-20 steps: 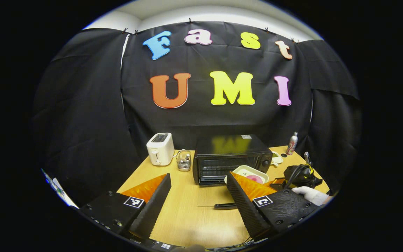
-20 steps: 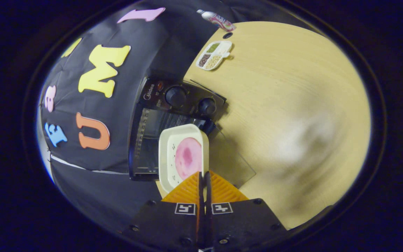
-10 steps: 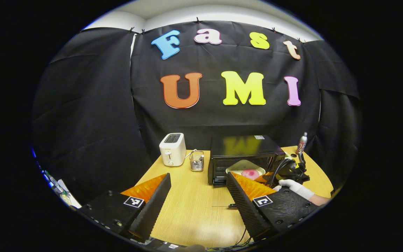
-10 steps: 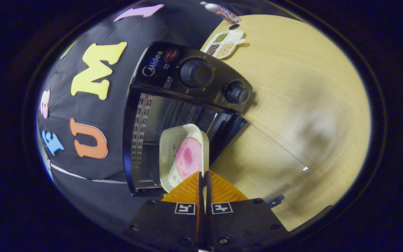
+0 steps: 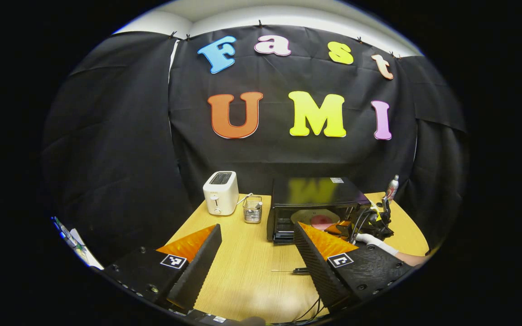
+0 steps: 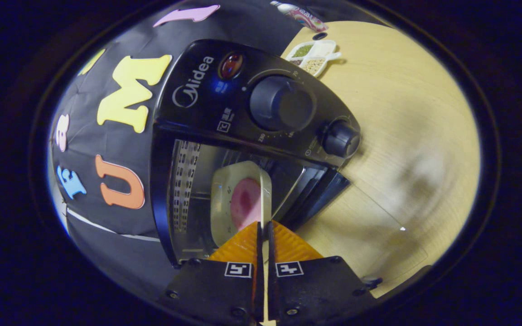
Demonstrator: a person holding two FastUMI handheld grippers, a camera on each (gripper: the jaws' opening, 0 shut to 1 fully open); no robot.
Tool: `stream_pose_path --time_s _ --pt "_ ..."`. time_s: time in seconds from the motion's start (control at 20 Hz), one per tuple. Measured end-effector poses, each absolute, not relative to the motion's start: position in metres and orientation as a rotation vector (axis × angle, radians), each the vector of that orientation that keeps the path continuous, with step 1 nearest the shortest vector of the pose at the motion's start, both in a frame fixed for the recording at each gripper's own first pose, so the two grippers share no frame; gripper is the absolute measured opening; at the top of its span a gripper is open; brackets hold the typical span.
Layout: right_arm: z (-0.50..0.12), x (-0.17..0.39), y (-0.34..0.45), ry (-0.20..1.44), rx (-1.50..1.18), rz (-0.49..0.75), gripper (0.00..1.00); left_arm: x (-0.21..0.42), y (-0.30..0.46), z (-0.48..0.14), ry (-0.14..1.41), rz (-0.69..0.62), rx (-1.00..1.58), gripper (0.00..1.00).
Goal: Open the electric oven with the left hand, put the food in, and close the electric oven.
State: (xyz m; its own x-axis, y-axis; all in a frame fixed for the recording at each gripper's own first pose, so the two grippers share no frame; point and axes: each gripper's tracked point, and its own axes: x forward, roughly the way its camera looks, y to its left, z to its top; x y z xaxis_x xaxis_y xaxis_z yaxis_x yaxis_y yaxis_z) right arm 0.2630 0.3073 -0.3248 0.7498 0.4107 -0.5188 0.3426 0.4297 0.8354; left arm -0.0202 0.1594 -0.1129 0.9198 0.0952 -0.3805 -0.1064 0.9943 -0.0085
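I am looking along my right gripper, whose two fingers are pressed nearly together on the near rim of a shallow cream rectangular tray. The tray carries a round pink slice of food and sits inside the cavity of the black electric oven, whose glass door lies folded down flat over the light wooden table. Two round black knobs sit on the oven's control panel. Beyond it rests a small white divided dish of grains.

My left gripper hangs above the table with its fingers spread wide, holding nothing. From there I see a white toaster and a small wire basket left of the oven, and a white-gloved hand holding the right gripper.
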Motion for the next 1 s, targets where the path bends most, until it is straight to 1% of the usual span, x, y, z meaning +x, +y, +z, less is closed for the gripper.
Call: stream_pose_path --time_s 0.1,0.25,0.3,0.35,0.4,0.45,0.5,0.55,0.6,0.65,0.7,0.8,0.85,0.9,1.0 --pt "-0.321 0.264 0.31 0.766 1.155 0.106 0.1 -0.02 0.159 -0.114 0.391 0.107 -0.041 0.97" --pt "-0.31 0.264 0.31 0.765 1.147 0.155 0.16 -0.02 0.158 -0.115 0.384 0.106 -0.047 0.97" --pt "-0.303 0.261 0.308 0.751 1.138 0.176 0.31 -0.02 0.157 -0.114 0.382 0.105 -0.047 0.97" --pt "-0.299 0.259 0.305 0.751 1.111 0.177 0.39 -0.021 0.157 -0.114 0.377 0.105 -0.047 0.97" --pt "-0.299 0.256 0.302 0.759 1.073 0.18 0.43 -0.021 0.156 -0.114 0.371 0.104 -0.045 0.97" --pt "-0.296 0.252 0.299 0.763 1.048 0.183 0.61 -0.022 0.156 -0.114 0.367 0.106 -0.043 0.97" --pt "-0.293 0.249 0.295 0.761 1.035 0.184 0.76 -0.021 0.156 -0.112 0.361 0.104 -0.042 0.97" --pt "-0.294 0.244 0.289 0.767 1.02 0.172 0.81 -0.02 0.154 -0.112 0.355 0.101 -0.043 0.97" --pt "-0.289 0.24 0.286 0.768 1.016 0.178 0.79 -0.021 0.153 -0.112 0.352 0.098 -0.045 0.97" --pt "-0.287 0.234 0.282 0.775 1.005 0.175 0.93 -0.021 0.152 -0.112 0.349 0.096 -0.047 0.97" --pt "-0.285 0.228 0.277 0.776 0.99 0.175 0.87 -0.022 0.15 -0.112 0.343 0.093 -0.047 0.97" --pt "-0.28 0.216 0.264 0.772 0.939 0.168 0.86 -0.022 0.145 -0.115 0.336 0.087 -0.04 0.97" --pt "-0.274 0.211 0.256 0.765 0.917 0.168 0.93 -0.02 0.144 -0.115 0.331 0.083 -0.036 0.97" --pt "-0.269 0.205 0.249 0.754 0.889 0.169 0.86 -0.021 0.142 -0.115 0.326 0.079 -0.031 0.97" --pt "-0.259 0.197 0.231 0.725 0.809 0.168 0.93 -0.02 0.138 -0.118 0.307 0.069 -0.012 0.97"
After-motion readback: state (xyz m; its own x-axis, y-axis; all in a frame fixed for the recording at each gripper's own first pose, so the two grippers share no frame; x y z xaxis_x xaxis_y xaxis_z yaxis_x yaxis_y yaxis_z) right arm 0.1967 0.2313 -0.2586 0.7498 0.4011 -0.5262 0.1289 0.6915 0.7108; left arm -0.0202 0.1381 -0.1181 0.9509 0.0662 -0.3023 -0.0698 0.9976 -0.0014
